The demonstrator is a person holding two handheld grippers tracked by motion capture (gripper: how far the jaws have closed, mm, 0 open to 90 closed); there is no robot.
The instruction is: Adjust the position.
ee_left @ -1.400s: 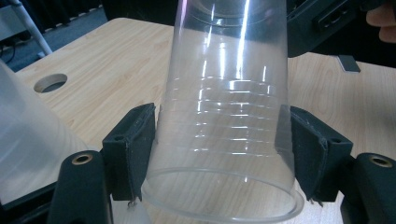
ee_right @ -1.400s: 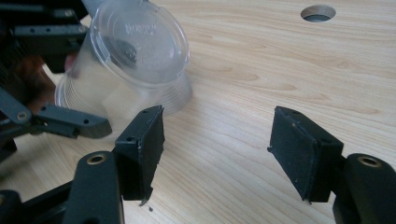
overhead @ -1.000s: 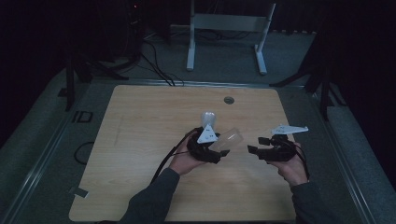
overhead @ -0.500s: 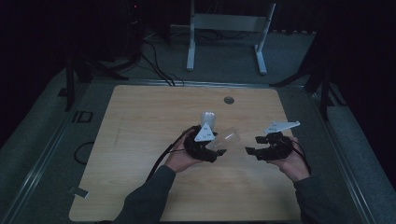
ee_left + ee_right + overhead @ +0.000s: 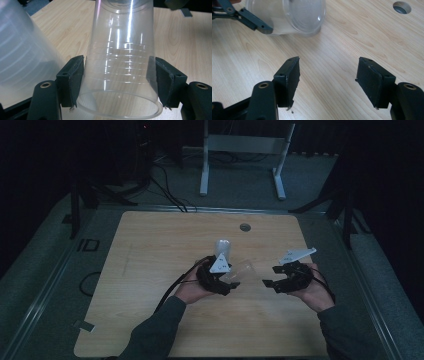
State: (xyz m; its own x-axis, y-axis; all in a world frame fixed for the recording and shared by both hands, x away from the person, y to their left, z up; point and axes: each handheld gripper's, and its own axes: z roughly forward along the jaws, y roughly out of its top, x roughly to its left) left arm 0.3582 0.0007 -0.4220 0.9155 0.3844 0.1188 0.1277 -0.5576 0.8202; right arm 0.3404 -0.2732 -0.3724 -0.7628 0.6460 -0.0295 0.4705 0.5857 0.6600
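Clear cup [image 5: 120, 62] sits clamped between left tool [image 5: 117, 82] pads, apparently touching.

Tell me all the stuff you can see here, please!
clear cup: one, see-through plastic, lying sideways between the left gripper's pads
white cup: one, frosted white, on the table just behind the left gripper
table: one, light wood, with a round hole near its far edge
metal stand: one, grey, on the floor beyond the table
tape: one small grey piece, at the table's near left corner
left gripper: one, black, jaws just closing on the clear cup
right gripper: one, black, open over bare wood
hands: two, one on each gripper
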